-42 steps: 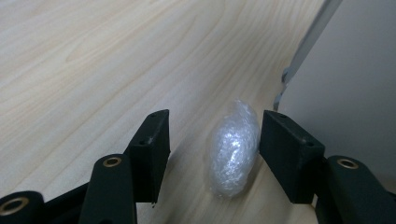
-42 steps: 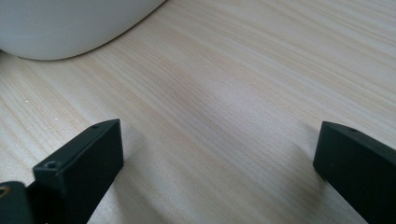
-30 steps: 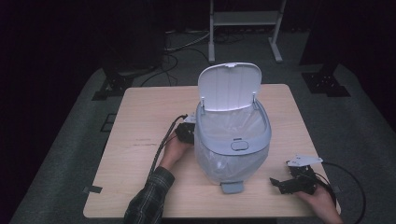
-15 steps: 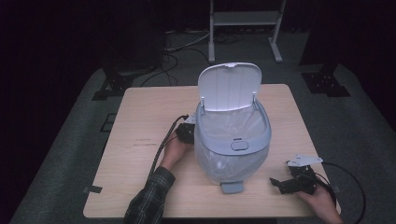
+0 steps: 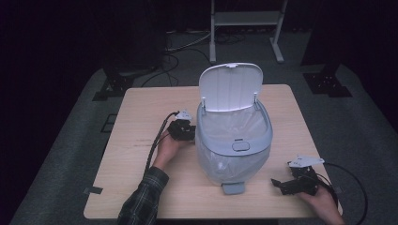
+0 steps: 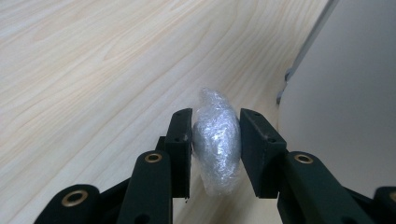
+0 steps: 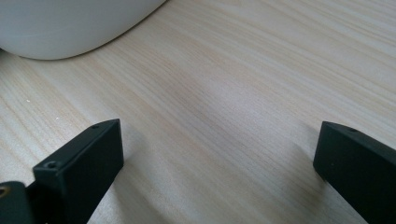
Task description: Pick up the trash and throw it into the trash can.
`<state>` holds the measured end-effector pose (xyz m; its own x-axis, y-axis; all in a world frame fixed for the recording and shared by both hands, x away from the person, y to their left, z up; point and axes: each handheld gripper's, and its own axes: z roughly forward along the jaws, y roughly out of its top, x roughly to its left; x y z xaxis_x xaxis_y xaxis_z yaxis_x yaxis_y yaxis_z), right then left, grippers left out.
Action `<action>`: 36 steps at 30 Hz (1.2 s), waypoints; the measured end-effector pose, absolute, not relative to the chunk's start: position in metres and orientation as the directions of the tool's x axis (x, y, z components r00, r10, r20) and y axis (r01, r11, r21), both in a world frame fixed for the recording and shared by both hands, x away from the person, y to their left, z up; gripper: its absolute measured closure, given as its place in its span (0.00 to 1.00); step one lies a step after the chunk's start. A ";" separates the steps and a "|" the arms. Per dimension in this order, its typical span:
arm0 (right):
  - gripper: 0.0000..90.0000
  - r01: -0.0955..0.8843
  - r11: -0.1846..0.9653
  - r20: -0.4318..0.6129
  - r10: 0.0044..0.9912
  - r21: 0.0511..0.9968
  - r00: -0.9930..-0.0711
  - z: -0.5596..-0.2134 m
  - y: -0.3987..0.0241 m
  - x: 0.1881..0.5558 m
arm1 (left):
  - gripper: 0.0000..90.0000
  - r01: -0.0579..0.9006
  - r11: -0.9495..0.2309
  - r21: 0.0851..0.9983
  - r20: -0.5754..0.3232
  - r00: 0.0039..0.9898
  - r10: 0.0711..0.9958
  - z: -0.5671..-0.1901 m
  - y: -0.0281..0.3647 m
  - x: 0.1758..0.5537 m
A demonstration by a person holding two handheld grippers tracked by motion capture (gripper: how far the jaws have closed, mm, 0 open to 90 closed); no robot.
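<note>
The left tongs [image 6: 215,140] pinched a crumpled wad of clear plastic wrap [image 6: 216,142], both black pads pressed against its sides, having just closed in on it; the wad stood upright between them, its top poking above the pads, held just beside the pale grey wall of the bin [image 6: 345,93] and a little above the light wooden table [image 6: 93,70]; from the high view the left tongs [image 5: 184,131] sat at the left flank of the bin [image 5: 233,150], touching or nearly touching its rim, with a hand [image 5: 166,149] in a plaid sleeve [image 5: 143,199] behind them and a black cable trailing back; the bin stood near the middle of the table [image 5: 141,154], its white lid [image 5: 230,86] tipped up and back, a clear liner showing inside and a small grey pedal [image 5: 233,188] at its front foot; the right tongs [image 5: 281,185] lay low near the table's front right corner, well apart from the bin, jaws spread wide with only bare wood between them; in the right gripper view the right tongs [image 7: 217,158] faced the table's grain, with the bin's rounded base [image 7: 70,23] at the upper left.
</note>
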<state>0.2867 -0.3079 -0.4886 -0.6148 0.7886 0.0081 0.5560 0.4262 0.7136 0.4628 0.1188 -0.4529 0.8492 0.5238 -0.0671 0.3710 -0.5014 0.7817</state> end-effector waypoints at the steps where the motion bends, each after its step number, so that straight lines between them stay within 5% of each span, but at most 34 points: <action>1: 0.01 0.556 0.426 0.008 0.789 0.714 -0.615 -0.489 -0.308 0.287 | 0.72 0.371 -0.501 0.782 -0.067 0.849 0.524 -0.453 0.119 0.463; 36: 0.01 0.551 0.433 0.008 0.782 0.713 -0.623 -0.489 -0.307 0.286 | 0.72 0.390 -0.437 0.811 -0.149 0.859 0.490 -0.399 0.184 0.407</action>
